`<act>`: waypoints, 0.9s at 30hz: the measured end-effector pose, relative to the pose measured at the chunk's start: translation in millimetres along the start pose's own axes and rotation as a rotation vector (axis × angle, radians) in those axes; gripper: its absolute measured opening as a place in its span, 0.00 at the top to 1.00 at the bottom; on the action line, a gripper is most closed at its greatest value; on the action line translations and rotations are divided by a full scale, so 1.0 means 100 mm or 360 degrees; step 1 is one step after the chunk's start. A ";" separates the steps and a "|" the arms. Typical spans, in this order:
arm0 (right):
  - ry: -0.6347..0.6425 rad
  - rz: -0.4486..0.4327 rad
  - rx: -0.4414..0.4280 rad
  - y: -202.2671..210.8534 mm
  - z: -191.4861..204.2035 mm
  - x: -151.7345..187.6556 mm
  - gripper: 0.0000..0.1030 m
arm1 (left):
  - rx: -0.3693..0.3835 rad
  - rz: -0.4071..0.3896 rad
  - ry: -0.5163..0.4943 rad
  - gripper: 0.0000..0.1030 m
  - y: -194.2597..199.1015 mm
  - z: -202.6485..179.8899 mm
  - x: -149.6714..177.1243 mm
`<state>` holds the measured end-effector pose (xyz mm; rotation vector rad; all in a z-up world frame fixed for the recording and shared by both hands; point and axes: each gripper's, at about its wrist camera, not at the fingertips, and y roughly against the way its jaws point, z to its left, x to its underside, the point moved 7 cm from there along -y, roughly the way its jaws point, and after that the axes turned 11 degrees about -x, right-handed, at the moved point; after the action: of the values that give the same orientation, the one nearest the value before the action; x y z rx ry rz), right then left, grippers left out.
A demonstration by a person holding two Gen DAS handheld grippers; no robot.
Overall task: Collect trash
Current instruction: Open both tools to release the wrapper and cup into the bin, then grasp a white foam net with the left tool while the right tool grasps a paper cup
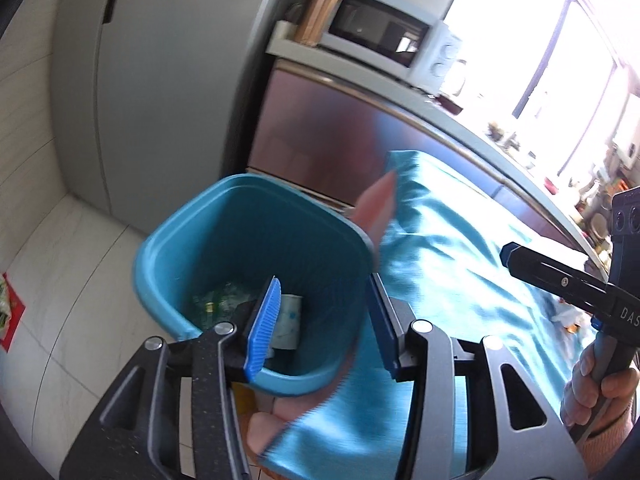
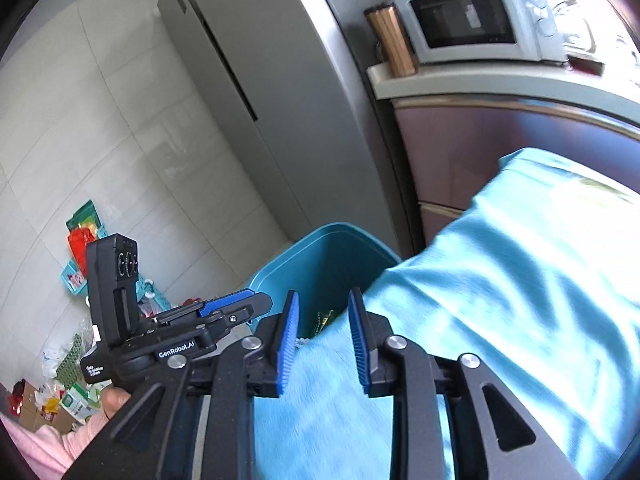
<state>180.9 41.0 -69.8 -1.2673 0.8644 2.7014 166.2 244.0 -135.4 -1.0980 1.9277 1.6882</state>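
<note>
right gripper (image 2: 323, 344) parted, empty | above cloth (image 2: 500, 280) | bin (image 2: 280, 264) ahead (trash inside)

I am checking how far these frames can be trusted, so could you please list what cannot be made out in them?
- Bin contents, left wrist view: blurred, partly behind the left gripper finger.
- Bin floor, right wrist view: hidden by the cloth and right gripper.
- Floor litter, right wrist view: too small, partly behind the left gripper.
- Scraps on the cloth, left wrist view: too small, partly behind the right gripper.
- Counter clutter: blurred, glare.
</note>
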 end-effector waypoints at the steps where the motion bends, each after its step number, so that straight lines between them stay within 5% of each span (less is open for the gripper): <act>1: 0.0003 -0.0018 0.0007 0.09 -0.01 0.01 0.73 | 0.0025 -0.0008 -0.0021 0.57 0.03 -0.08 0.00; 27: -0.0370 -0.0606 0.0630 2.63 -1.17 0.69 0.65 | 0.0505 -0.0047 -0.0689 0.56 0.18 -2.72 0.22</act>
<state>149.2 -252.6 -55.6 -0.9039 0.9516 2.1870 199.4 -21.5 -77.3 -0.5825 1.7996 1.3970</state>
